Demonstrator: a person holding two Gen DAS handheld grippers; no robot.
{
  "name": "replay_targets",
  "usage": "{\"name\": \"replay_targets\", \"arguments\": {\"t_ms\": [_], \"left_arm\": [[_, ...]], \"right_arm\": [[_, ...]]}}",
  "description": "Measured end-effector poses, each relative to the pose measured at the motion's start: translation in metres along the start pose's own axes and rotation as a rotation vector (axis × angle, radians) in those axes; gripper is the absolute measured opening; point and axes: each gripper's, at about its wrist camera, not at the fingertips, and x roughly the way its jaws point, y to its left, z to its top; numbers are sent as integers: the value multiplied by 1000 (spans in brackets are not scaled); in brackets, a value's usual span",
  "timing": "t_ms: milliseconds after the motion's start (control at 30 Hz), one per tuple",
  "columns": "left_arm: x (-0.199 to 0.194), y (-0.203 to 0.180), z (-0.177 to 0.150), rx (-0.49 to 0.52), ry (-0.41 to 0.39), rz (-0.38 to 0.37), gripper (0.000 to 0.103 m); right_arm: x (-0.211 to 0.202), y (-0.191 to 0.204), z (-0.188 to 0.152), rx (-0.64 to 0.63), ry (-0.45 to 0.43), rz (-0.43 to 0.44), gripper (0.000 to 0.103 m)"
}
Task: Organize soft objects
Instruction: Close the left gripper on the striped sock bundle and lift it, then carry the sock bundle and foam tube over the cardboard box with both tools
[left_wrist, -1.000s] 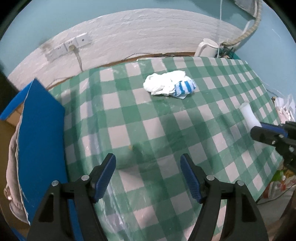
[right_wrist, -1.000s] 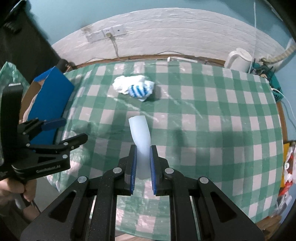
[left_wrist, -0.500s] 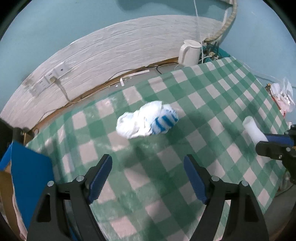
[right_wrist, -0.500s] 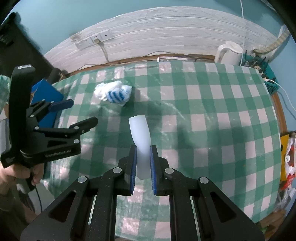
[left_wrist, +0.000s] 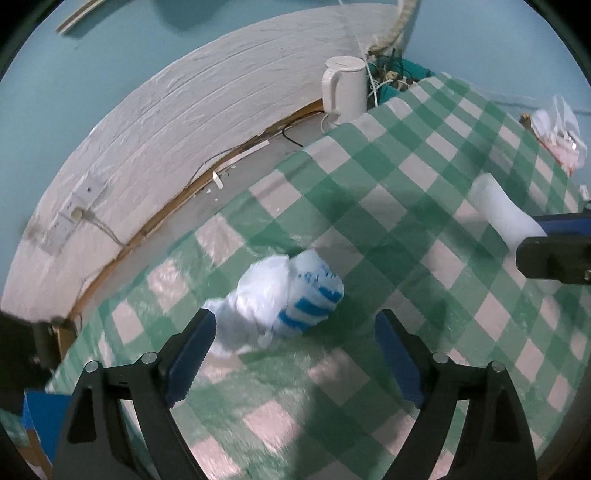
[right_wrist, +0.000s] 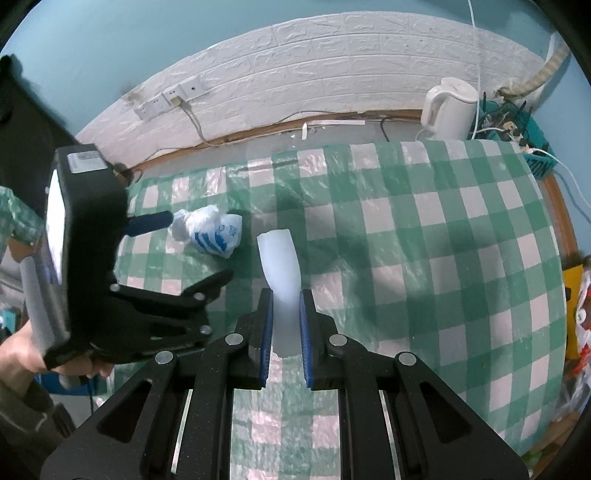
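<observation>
The crumpled white bag with blue stripes (left_wrist: 284, 302) lies on the green checked tablecloth (left_wrist: 424, 177), just ahead of the left gripper (left_wrist: 295, 350) and between the lines of its two blue pads, which do not touch it. This gripper's jaws have just been opening and stand wide. Off to its right, the right gripper (right_wrist: 286, 332) is clamped narrowly on a pale foam roll (right_wrist: 280, 266) that sticks out forward past its pads, above the cloth. Beyond both grippers, past the cloth's far edge, a white kettle (right_wrist: 448, 110) stands by the white brick wall (right_wrist: 295, 74).
</observation>
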Motion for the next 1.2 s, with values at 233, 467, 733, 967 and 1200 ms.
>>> {"name": "replay_targets", "arguments": {"t_ms": [233,467,733,967,1200], "left_arm": [[19,-7,15,42,1,17,89],[29,-1,22,5,-11,7,66],[29,8,20,-49,-21,-31,60],[17,8,10,-70,-39,-26,60],[-7,5,3,-75,-65,-28,60]], "right_arm": [[6,-4,3,4,8,-10,12],[12,-6,5,10,18,-17,12],[13,-5,4,9,19,-19,12],[9,-3,4,2,4,-20,12],[-1,5,4,-14,-15,-20,12]]}}
